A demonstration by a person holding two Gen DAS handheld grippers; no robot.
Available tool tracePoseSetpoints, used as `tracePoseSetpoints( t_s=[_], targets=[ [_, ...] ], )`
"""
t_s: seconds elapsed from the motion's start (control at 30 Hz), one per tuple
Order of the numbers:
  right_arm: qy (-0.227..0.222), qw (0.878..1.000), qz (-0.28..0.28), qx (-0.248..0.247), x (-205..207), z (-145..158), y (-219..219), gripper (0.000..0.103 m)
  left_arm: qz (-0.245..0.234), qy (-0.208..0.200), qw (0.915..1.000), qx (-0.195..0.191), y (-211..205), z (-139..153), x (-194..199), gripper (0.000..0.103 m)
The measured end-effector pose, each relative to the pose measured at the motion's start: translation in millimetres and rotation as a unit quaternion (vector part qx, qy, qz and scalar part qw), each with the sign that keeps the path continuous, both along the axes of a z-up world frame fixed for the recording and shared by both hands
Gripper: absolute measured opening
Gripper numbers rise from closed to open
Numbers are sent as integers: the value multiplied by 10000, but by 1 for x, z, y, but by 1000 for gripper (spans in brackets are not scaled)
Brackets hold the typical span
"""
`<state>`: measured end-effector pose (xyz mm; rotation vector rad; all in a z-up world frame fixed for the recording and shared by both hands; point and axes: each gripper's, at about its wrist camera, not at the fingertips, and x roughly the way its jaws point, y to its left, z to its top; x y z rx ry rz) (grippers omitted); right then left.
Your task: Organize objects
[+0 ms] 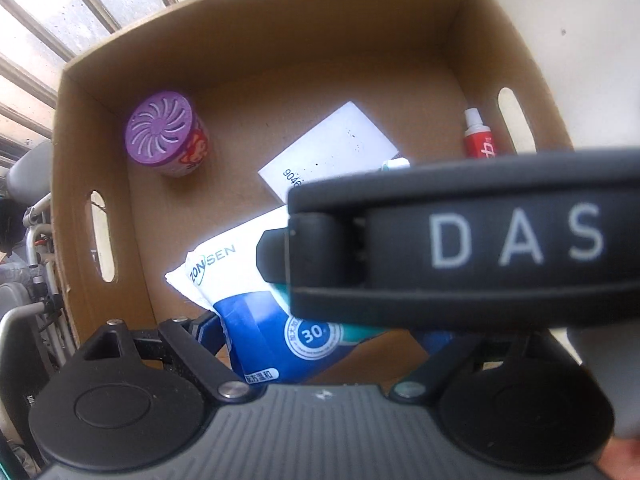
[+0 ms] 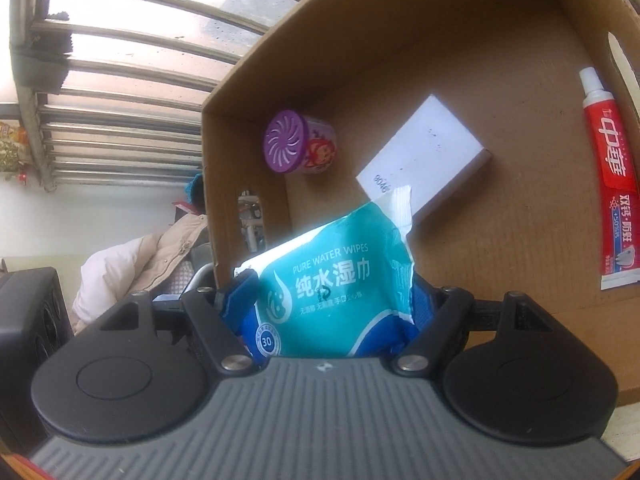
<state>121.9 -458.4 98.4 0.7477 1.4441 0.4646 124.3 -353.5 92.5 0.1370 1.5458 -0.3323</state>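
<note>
While my right fingers [image 2: 336,300] held the wipes pack [image 2: 340,280] over the box [image 2: 500,80], toothpaste [image 2: 610,184] and freshener [image 2: 298,146] were already inside; I couldn't tell about my left fingers.

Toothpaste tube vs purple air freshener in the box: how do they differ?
The toothpaste tube is red and white, long and flat; the air freshener is a short purple cylinder with a swirl-vented lid. The tube lies flat along the box wall with the handle slot; the freshener sits in the opposite far corner. Both rest on the box floor, untouched by either gripper; the right gripper holds the wet wipes pack.
</note>
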Motion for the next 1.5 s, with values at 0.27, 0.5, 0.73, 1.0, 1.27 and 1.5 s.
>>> tracePoseSetpoints(
  t_s=[0.27, 0.5, 0.73, 1.0, 1.27, 1.5],
  targets=[
    [697, 9975, 60, -115, 15, -50, 1, 78, -166, 718, 9973, -32, -6, -42, -3, 93],
    [738, 9972, -61, -63, 25, -71, 7, 78, -182, 702, 9974, -24, 0, -59, 5, 93],
    [644, 9979, -53, 88, 27, -80, 10, 78, -163, 556, 9983, 33, 8, -59, -5, 93],
    [891, 9954, -344, 97, 17, -87, -8, 80, 111, 533, 9985, -21, 26, -34, -30, 93],
    [743, 9956, -566, 50, 11, -66, -26, 89, 562, -112, 9980, -252, 50, 27, -58, 93],
    [161, 9981, -600, 31, 2, -9, -39, 91, 994, -994, 9883, -583, 74, 78, -74, 93]
  ],
)
